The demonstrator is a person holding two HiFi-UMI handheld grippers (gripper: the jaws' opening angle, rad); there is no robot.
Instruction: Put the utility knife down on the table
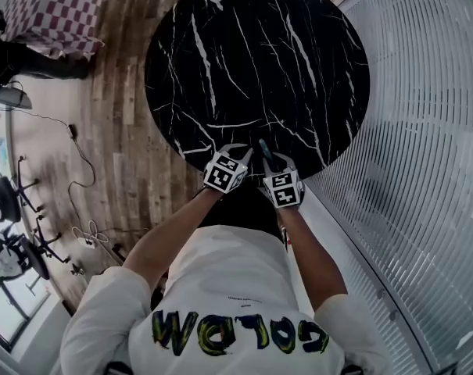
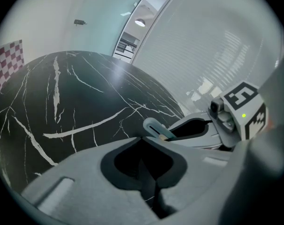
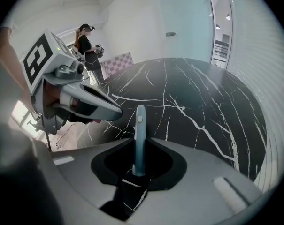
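The right gripper [image 3: 135,175] is clamped on the knife [image 3: 140,135], which stands upright between its jaws. The left gripper [image 2: 149,175] has its jaws together, empty. Both hang at the desk's [image 1: 252,61] near edge. The step in hand looks like bringing the knife to the desk. Next it must be laid flat and released. The knife's lower end is hidden in the jaws, and its gap to the desk is unclear.

The table [image 1: 252,53] stands at the centre. Over its near edge the left gripper [image 1: 238,153] is just left of the right gripper [image 1: 269,161], with the utility knife [image 1: 263,148] between the right one's jaws. A checkered board [image 1: 52,10] lies far left and a slatted wall [image 1: 424,131] runs along the right.
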